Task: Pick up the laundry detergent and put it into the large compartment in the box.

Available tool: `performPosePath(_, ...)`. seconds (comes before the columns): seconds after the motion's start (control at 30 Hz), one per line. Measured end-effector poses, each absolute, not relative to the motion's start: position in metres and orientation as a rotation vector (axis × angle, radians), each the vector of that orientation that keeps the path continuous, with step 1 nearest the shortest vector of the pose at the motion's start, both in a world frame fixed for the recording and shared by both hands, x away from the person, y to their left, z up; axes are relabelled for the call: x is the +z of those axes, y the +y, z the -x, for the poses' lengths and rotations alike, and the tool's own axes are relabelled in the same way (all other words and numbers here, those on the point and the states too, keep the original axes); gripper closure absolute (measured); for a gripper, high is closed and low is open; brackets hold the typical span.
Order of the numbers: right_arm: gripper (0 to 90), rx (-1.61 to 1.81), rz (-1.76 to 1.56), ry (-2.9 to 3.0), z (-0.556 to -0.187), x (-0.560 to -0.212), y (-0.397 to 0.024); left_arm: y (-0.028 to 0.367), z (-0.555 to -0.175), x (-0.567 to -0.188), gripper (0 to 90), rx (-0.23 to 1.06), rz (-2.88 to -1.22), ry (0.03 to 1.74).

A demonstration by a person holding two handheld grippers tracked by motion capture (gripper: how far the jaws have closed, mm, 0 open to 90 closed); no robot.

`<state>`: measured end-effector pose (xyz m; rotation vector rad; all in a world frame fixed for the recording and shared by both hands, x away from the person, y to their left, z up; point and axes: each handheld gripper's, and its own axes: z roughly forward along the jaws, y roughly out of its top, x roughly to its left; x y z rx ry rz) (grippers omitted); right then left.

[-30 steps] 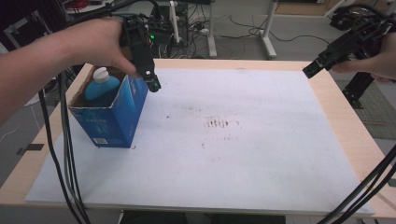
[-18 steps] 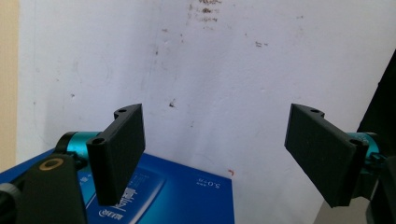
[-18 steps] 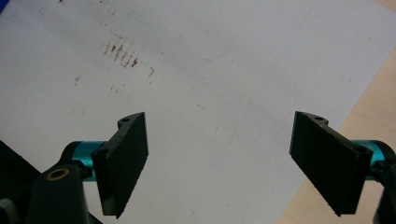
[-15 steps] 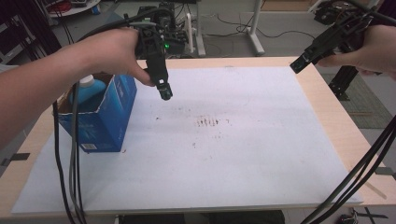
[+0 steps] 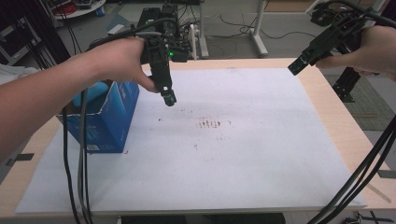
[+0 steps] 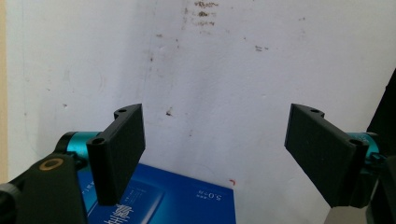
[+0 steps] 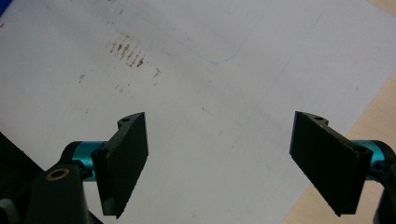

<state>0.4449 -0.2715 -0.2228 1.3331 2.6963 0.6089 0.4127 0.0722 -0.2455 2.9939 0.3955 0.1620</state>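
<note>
Blue carton at the worktop's left, both claws spread and empty.

I saw the blue box [image 5: 105,122] standing upright on the white sheet [image 5: 243,154], top flaps torn open, a light-blue bottle [image 5: 88,95] poking out, long axis vertical. My left claw [image 5: 170,99] hung just beside it, jaws apart; my right claw [image 5: 296,68] hovered well apart, also spread.

A blue box [image 5: 105,122] with white lettering stands on a white sheet [image 5: 261,154] speckled with dark brown stains. The desk [image 5: 355,135] beneath is pale wood. Both grippers [image 5: 169,99] [image 5: 296,68] are black, with teal fittings.
</note>
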Motion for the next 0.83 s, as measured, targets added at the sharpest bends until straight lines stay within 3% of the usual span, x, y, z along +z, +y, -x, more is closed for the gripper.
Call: performPosePath(0.83, 18.9, 0.609, -1.326, 2.7, -0.4449, -0.2221, -0.27, 0.0739, -0.4117, -0.2442, 20.4, 0.162, -2.996, 0.403)
